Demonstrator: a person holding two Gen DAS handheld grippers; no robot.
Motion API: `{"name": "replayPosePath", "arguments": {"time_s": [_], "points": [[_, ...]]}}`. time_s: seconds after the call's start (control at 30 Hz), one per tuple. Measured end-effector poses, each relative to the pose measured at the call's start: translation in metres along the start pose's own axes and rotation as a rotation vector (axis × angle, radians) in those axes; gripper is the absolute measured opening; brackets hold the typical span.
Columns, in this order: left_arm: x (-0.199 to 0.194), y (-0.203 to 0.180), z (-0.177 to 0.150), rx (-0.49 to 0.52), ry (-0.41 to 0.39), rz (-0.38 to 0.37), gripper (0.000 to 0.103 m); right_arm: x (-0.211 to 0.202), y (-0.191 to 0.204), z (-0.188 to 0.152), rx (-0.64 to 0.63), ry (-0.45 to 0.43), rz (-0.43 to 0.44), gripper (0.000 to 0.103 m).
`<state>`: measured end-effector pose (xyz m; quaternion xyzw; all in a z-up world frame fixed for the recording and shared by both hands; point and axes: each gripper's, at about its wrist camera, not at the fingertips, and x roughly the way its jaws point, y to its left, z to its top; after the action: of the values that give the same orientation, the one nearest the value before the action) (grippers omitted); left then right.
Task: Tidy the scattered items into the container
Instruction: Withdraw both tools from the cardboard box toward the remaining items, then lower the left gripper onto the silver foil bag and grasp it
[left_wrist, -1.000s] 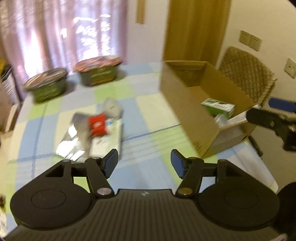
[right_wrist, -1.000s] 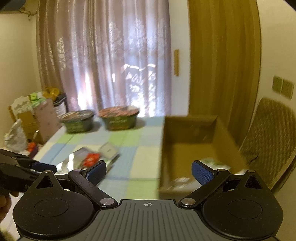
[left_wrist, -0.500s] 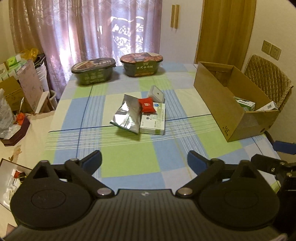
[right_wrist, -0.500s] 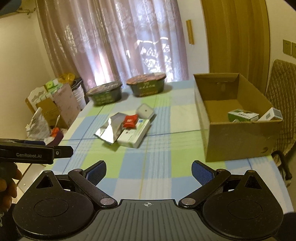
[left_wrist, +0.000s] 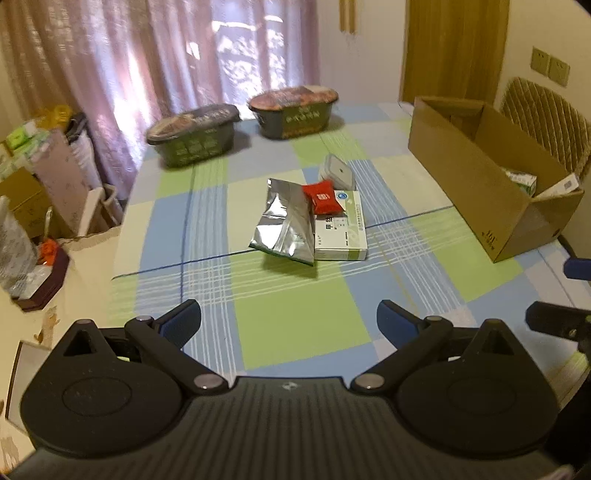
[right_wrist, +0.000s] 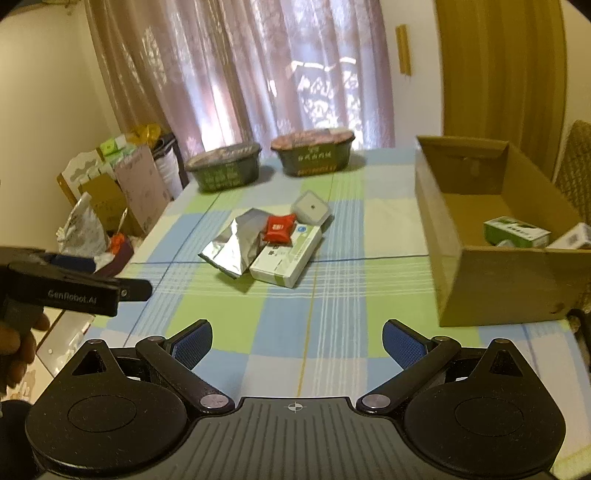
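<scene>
You are holding both grippers above the near edge of the checked tablecloth (left_wrist: 295, 325), and neither one is touching anything. Your left gripper (left_wrist: 289, 320) is standing wide apart, its blue pads empty, and it is pointing toward the pile in the middle of the table. Your right gripper (right_wrist: 297, 341) is likewise spread wide and carrying nothing; in its view the left tool is showing at the far left edge, with part of your hand (right_wrist: 16, 347) gripping it.

The scattered items are lying together at the table's centre, well apart from both grippers. A silver foil pouch (left_wrist: 286, 225) is sitting on the left of the pile, its edge overlapping a white and green box (left_wrist: 345, 232) just to its right. A red packet (left_wrist: 323, 197) is resting on top, across the far end of the box and touching the pouch. A small white square case (left_wrist: 338, 171) is leaning at the far side, just behind the red packet.

The cardboard box (right_wrist: 491, 280) is standing open on the right side of the table, apart from the pile. Inside it, at the near end, a green and white carton (right_wrist: 517, 230) is lying beside another pale carton (right_wrist: 574, 236) at the right wall.

Two dark lidded bowls (left_wrist: 195, 134) (left_wrist: 293, 110) are standing side by side at the far edge, by the curtain.
</scene>
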<state>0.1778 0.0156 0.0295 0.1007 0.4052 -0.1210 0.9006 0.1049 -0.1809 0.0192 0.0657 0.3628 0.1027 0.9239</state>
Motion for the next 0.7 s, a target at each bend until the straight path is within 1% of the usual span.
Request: {"name": "replayPosePath", "arguments": {"time_s": [0.1,0.23,0.33,0.43,0.6,0.63,0.7], "points": [[0.026,0.006,0.02,0.047,0.022,-0.009,0.1,0.031,-0.001,0.009,0.021,0.022,0.012,0.103],[0.067,0.019,0.048,0.051,0.054,-0.038,0.1,0.079,-0.001,0.022,0.045,0.034,0.026,0.103],[0.097,0.026,0.066,0.066,0.07,-0.044,0.1,0.115,-0.001,0.031,0.045,0.034,0.031,0.103],[0.123,0.032,0.082,0.086,0.093,-0.058,0.1,0.149,-0.003,0.039,0.057,0.033,0.025,0.103],[0.158,0.043,0.104,0.114,0.124,-0.062,0.099,0.199,-0.011,0.048,0.12,0.048,0.006,0.102],[0.163,0.045,0.108,0.117,0.125,-0.066,0.099,0.207,-0.012,0.049,0.127,0.051,0.001,0.1],[0.172,0.047,0.114,0.128,0.122,-0.066,0.099,0.223,-0.012,0.051,0.14,0.061,0.003,0.09]]}}
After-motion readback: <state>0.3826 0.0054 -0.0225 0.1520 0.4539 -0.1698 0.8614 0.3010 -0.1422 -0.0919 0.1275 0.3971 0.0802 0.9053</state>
